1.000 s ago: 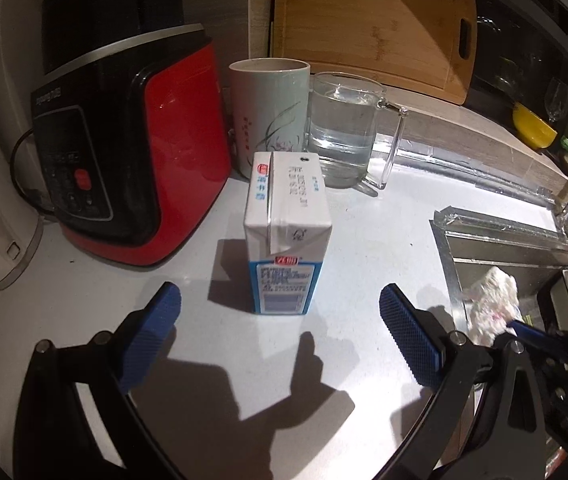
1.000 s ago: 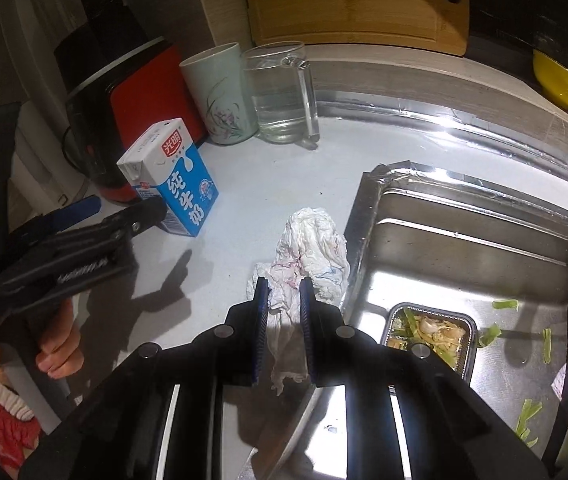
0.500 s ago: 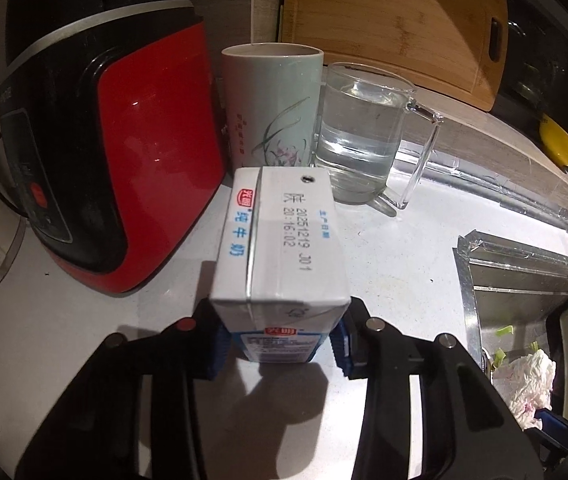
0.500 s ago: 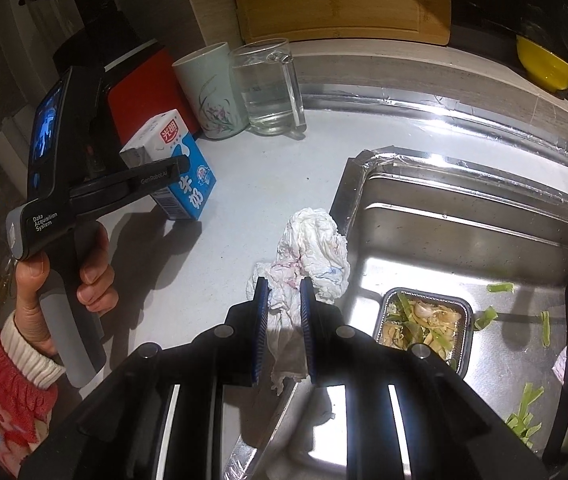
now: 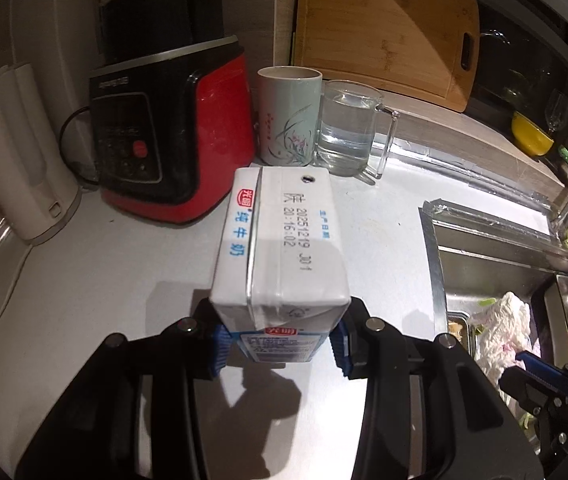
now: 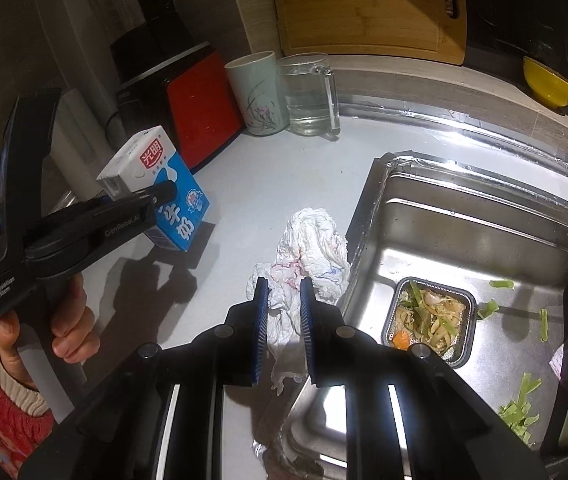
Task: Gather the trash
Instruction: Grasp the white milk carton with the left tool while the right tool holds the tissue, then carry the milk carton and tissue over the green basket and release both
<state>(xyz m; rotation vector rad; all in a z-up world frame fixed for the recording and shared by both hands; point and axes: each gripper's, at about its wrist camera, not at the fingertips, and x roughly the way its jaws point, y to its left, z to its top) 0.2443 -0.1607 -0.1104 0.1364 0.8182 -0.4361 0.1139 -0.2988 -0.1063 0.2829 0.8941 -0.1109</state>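
I am pinching the milk carton [image 5: 280, 248] low on its sides with my left gripper [image 5: 280, 346], blue pads pressed on both faces, holding it tilted clear of the countertop [image 5: 104, 280] so the carton's weight hangs above the grip. My right gripper [image 6: 282, 328] is squeezing the crumpled paper towel [image 6: 308, 248] between nearly closed fingers, beside the sink [image 6: 484, 232]. I am holding both pieces of trash at once, presumably to carry them off together.
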